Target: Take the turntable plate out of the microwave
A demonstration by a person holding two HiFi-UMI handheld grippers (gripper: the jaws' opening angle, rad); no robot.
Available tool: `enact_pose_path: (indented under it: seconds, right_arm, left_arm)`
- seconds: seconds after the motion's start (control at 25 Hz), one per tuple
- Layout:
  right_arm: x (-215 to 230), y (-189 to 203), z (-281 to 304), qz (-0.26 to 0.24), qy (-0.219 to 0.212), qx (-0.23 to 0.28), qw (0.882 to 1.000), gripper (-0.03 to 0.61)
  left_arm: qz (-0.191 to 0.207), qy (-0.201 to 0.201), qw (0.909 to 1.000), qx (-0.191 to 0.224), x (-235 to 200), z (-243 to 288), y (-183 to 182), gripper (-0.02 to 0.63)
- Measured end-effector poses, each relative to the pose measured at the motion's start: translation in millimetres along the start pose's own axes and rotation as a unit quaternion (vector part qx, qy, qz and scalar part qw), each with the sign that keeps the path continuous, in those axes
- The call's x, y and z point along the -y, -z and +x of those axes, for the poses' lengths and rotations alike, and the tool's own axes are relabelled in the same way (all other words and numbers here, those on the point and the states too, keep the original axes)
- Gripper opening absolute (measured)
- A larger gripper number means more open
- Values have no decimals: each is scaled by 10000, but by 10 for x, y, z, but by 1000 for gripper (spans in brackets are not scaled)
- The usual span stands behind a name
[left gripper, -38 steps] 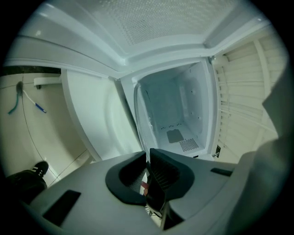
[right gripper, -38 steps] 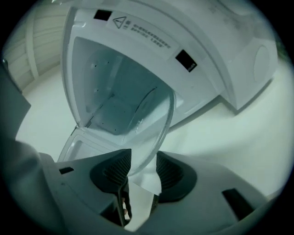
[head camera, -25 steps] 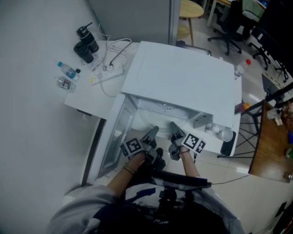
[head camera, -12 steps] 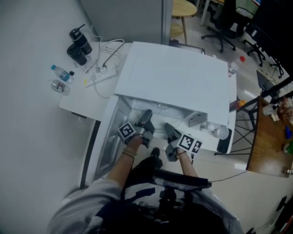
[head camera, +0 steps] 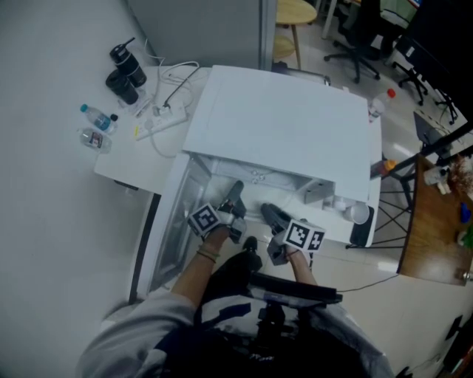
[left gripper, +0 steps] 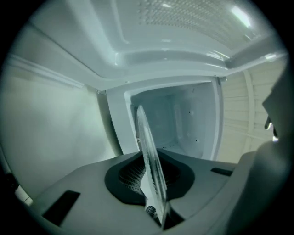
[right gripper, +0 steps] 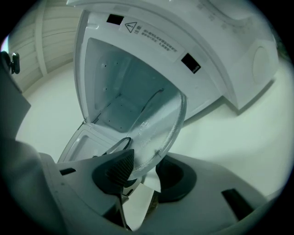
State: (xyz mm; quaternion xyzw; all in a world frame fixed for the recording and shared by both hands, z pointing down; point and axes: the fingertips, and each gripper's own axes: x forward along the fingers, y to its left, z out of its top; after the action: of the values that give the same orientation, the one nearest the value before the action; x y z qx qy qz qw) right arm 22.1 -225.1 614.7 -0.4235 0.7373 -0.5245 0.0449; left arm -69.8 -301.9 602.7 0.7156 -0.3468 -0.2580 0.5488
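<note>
The white microwave (head camera: 288,125) stands with its door (head camera: 174,225) swung open at the left. The clear glass turntable plate (left gripper: 149,156) stands on edge in front of the cavity (left gripper: 183,124). My left gripper (left gripper: 154,183) is closing, and its dark pads press on the plate's rim from both sides. My right gripper (right gripper: 144,170) is opening: the plate (right gripper: 158,128) still lies between its jaws, resting by the left pad, with a gap to the right pad. In the head view, both the left gripper (head camera: 236,193) and the right gripper (head camera: 270,214) reach into the opening.
A small white table (head camera: 129,162) left of the microwave carries water bottles (head camera: 94,116), black flasks (head camera: 124,68) and a power strip with cable (head camera: 166,114). A stool (head camera: 295,15), office chairs and a wooden desk (head camera: 436,236) stand behind and to the right.
My left gripper has moved forward, deeper into the microwave opening. The right gripper has stayed about where it was.
</note>
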Motion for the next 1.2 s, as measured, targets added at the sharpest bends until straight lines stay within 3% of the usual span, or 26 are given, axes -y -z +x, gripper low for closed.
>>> enact_pose_path:
  seconds: [0.04,0.16,0.28,0.32,0.56,0.92,1.2]
  right_arm:
    - [-5,9,-17,-10,-38,16,10000,149]
    - [-23,31,-68,-50,-93,89,9999,149]
    - [-65,70,-123,-129,-146,155,9997,150]
    - [-84,83,-146,-164,-177,177,9996,150]
    - [-217,141,-295,-365,-325,243,9985,149]
    - [-375,454,-656,-579,-515,295,9966,149]
    - [-481,771,-1173,-747,-633,357,9946,149]
  left_arm:
    - [106,-96,9999,-15,-17,-31,6,28]
    - [-97,10,9999,75,37,-83,75,28]
    - [372,-356,9987,42,1,-226,57,29]
    - [343,-357,9988,55,15,-256,71,29]
    - [-151,432,9984,317,388,-323,151,29]
    - [-19,610,9971,460,603,-749,397,29]
    - [-61,678,9959,595,852,-1180,807,31]
